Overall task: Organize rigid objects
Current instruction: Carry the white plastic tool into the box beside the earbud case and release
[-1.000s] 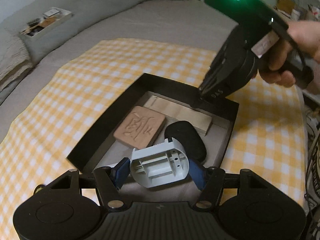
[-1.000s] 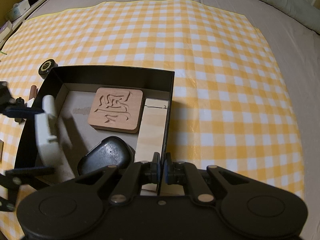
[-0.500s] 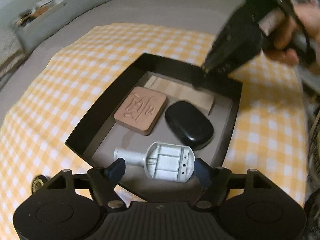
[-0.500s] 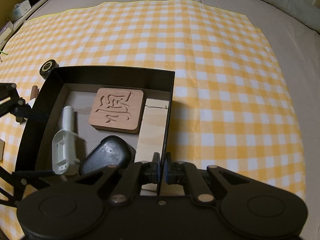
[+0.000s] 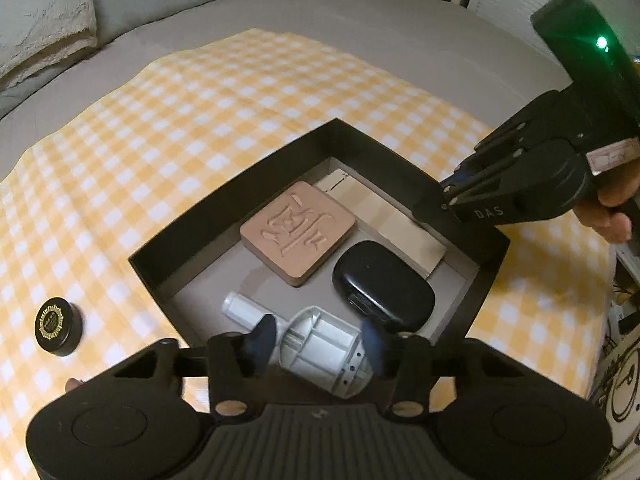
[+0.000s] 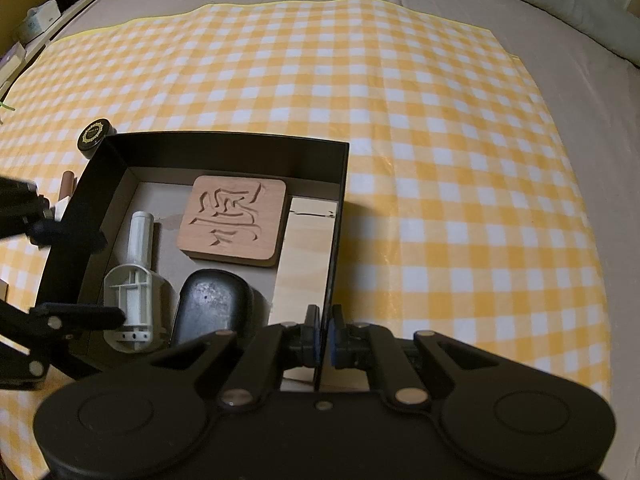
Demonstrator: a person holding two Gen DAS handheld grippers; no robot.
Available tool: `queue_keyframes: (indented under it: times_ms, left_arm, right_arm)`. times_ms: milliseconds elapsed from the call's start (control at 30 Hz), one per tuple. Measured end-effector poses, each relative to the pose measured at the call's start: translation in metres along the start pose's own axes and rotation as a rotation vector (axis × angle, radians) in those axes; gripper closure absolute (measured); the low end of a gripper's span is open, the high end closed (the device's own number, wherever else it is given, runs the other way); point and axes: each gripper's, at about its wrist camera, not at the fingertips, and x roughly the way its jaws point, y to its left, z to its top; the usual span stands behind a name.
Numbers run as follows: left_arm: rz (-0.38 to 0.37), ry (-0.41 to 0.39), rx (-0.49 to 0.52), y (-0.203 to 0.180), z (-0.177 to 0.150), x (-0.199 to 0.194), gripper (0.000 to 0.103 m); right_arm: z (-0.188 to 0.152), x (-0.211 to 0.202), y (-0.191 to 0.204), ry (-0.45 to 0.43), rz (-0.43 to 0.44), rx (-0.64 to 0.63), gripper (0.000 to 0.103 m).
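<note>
tongs first: your left tongs (image 5: 318, 338) hang over the near corner of the box (image 5: 256, 184), and their jaws have just been closing. the grey plastic part (image 5: 320, 350) lies between the blue pads (image 5: 262, 330), but from the left view you cannot tell whether the pads press on it; in the right view they seem to stand a little off its sides, so call them narrowed around it, not gripping. your right tongs (image 6: 325, 338) are pinched tight on the box's right wall (image 6: 334, 240), one finger inside and one outside.

the box sits on the yellow checked cloth (image 6: 440, 160) spread over the bed (image 5: 360, 12). inside it, the grey part lies flat on the floor along the left wall as the right view shows it, its tube end pointing to the far side. beside it, toward the middle, is the black case (image 6: 214, 304), touching or nearly touching the part. farther back lies the carved wooden tile (image 6: 236, 220), flat, carved face up. along the right wall runs a pale wood plank (image 6: 304, 264), with the tile's edge just beside it.

outside the box, on the cloth near its far left corner, stands a small black jar (image 6: 95, 138) with a gold-patterned lid. your right hand (image 5: 612, 208) shows at the edge of the left view, wrapped on the handle.
</note>
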Motion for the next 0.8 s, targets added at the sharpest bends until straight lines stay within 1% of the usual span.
queue_keyframes:
  times_ms: [167, 233, 367, 400, 467, 567, 633, 700, 800]
  left_arm:
    - [0.044, 0.01, 0.035, -0.015, 0.002, 0.011, 0.064]
    - [0.05, 0.016, 0.041, -0.019, 0.003, 0.018, 0.064]
    - [0.034, 0.014, 0.027, -0.026, 0.003, 0.031, 0.066]
    - [0.021, 0.003, 0.018, -0.027, 0.003, 0.032, 0.066]
    - [0.029, 0.0, 0.006, -0.027, 0.004, 0.034, 0.066]
    - [0.015, -0.005, -0.009, -0.023, 0.004, 0.034, 0.066]
    - [0.019, 0.009, -0.003, -0.024, 0.005, 0.033, 0.067]
    - [0.041, 0.028, 0.009, -0.025, 0.005, 0.032, 0.066]
    - [0.049, 0.054, -0.001, -0.02, 0.002, 0.028, 0.066]
  right_arm:
    - [0.0, 0.0, 0.0, 0.0, -0.001, 0.0, 0.098]
    - [0.0, 0.0, 0.0, 0.0, -0.001, -0.001, 0.098]
    - [0.0, 0.0, 0.001, -0.001, -0.001, -0.001, 0.098]
    - [0.0, 0.0, 0.001, 0.0, 0.0, -0.001, 0.098]
    - [0.0, 0.0, 0.001, -0.001, 0.001, -0.001, 0.098]
    - [0.0, 0.0, 0.001, 0.0, -0.001, -0.001, 0.098]
    - [0.0, 0.0, 0.001, 0.0, -0.002, -0.002, 0.098]
    - [0.0, 0.0, 0.0, 0.001, -0.001, 0.0, 0.098]
    - [0.0, 0.0, 0.001, 0.001, -0.002, -0.001, 0.098]
